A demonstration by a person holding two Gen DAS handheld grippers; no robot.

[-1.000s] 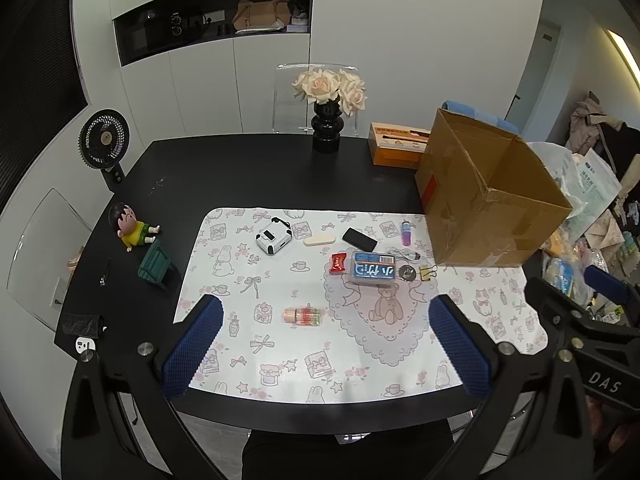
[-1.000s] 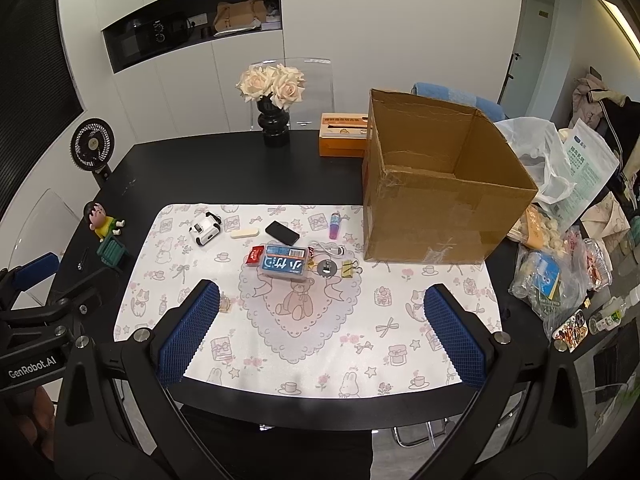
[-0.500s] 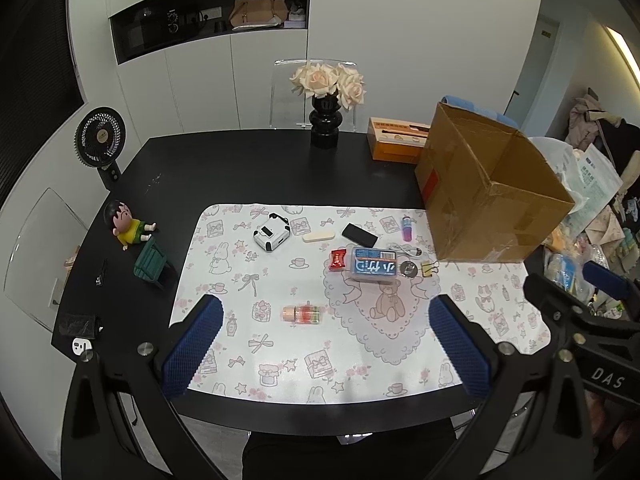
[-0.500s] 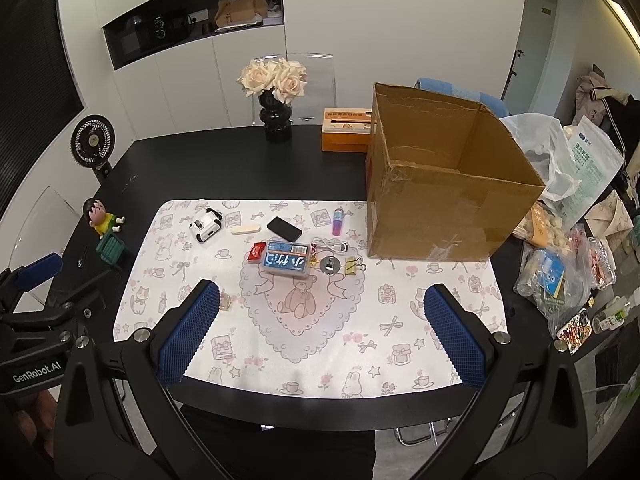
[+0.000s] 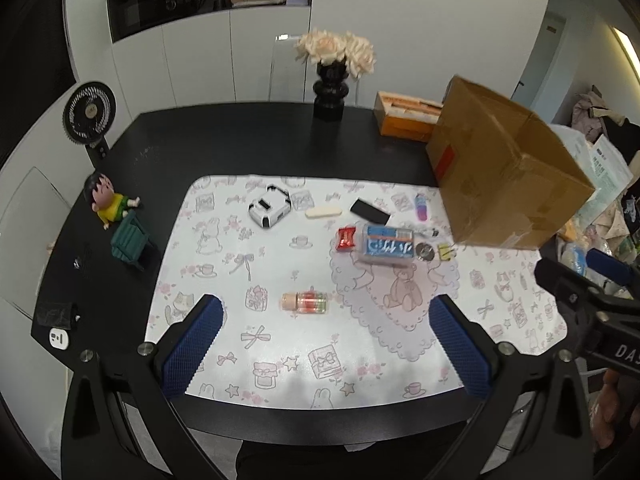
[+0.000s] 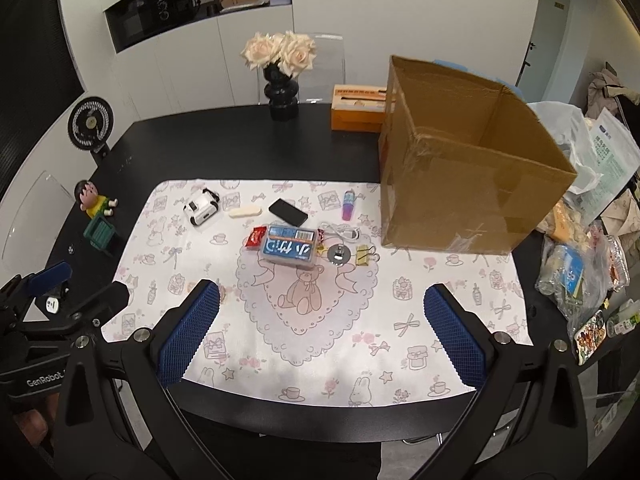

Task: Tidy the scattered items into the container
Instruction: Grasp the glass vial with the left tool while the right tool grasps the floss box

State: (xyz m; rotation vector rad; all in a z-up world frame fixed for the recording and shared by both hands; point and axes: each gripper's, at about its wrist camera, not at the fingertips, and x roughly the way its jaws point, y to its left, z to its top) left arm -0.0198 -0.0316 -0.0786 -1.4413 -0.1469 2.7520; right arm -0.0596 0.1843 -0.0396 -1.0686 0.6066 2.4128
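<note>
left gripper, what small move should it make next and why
Probably lower the left gripper straight down over the small bottle. Its jaws stand open and empty above the mat, and the bottle lies on its side just ahead, apart from the other items, nothing yet in the cardboard box.

Black vase of pale roses (image 6: pixel 280 76) stands at the table's far edge, orange tissue box (image 6: pixel 356 108) just beside it, small fan (image 5: pixel 89 114) and cartoon figurine (image 5: pixel 106 202) off left.
</note>
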